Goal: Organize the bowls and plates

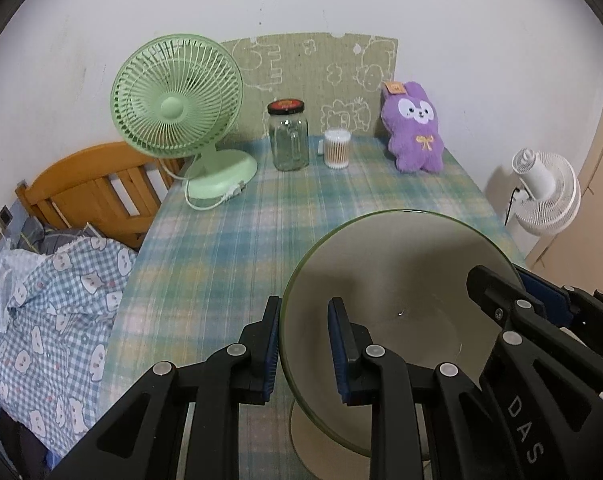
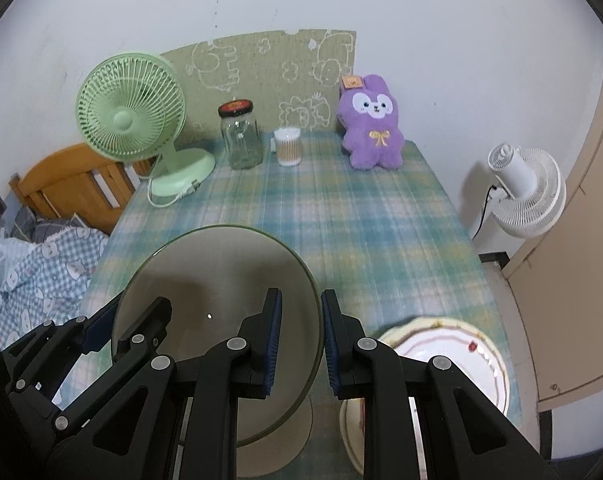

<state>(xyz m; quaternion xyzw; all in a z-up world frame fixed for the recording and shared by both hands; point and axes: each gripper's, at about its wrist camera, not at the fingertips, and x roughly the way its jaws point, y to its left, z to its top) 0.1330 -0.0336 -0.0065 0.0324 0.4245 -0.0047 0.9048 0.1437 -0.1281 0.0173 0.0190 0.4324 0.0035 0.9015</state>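
Observation:
A large beige bowl with a thin green rim is held between both grippers, tilted toward the cameras, its foot low in the picture. My left gripper is shut on the bowl's left rim, one blue pad inside and one outside. My right gripper is shut on the right rim of the same bowl in the same way. Each gripper also shows in the other's view: the right gripper and the left gripper. A white plate with a patterned edge lies on the table at the near right, partly behind my right fingers.
The table has a green-blue plaid cloth. Along the back stand a green desk fan, a glass jar, a cotton swab tub and a purple plush toy. A bed lies left, a white floor fan right.

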